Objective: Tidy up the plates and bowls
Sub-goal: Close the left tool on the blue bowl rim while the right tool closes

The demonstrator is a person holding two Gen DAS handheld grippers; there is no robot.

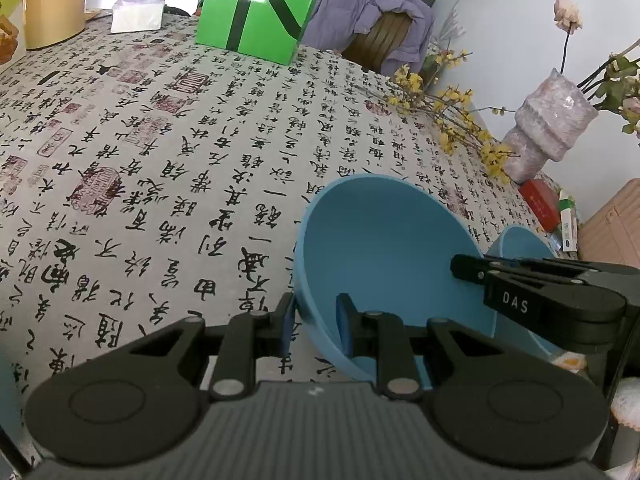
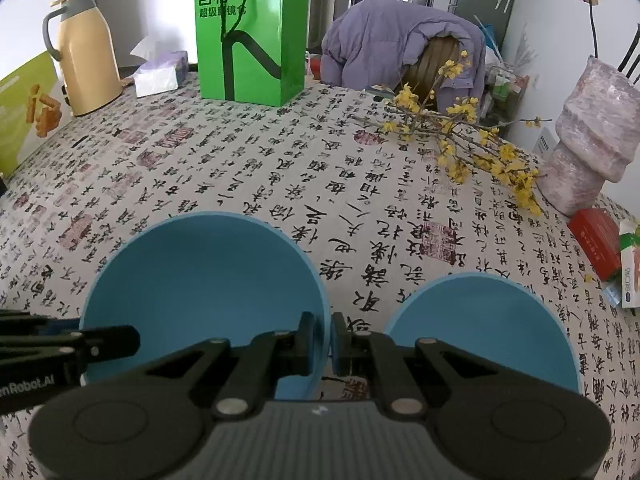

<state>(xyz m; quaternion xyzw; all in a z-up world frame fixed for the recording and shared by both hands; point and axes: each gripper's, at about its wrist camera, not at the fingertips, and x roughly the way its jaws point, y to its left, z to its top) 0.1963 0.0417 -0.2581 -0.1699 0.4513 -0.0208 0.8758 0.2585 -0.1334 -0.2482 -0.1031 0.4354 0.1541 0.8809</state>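
Note:
A blue bowl (image 1: pixel 384 256) is tilted above the calligraphy tablecloth. My left gripper (image 1: pixel 316 326) is shut on its near left rim. My right gripper (image 2: pixel 325 342) is shut on the right rim of the same bowl (image 2: pixel 204 276); it shows in the left wrist view as a black arm (image 1: pixel 532 292) over the bowl's right edge. A second blue bowl (image 2: pixel 480 328) sits upright on the table to the right, partly hidden behind the first bowl in the left wrist view (image 1: pixel 516 242).
A green paper bag (image 2: pixel 252 32), a tissue box (image 2: pixel 160 72) and a tan thermos jug (image 2: pixel 82 52) stand at the far side. A pink vase (image 2: pixel 592 136) with yellow flower branches (image 2: pixel 472 148), a red box (image 2: pixel 596 244) and a chair with a purple jacket (image 2: pixel 400 40) are to the right.

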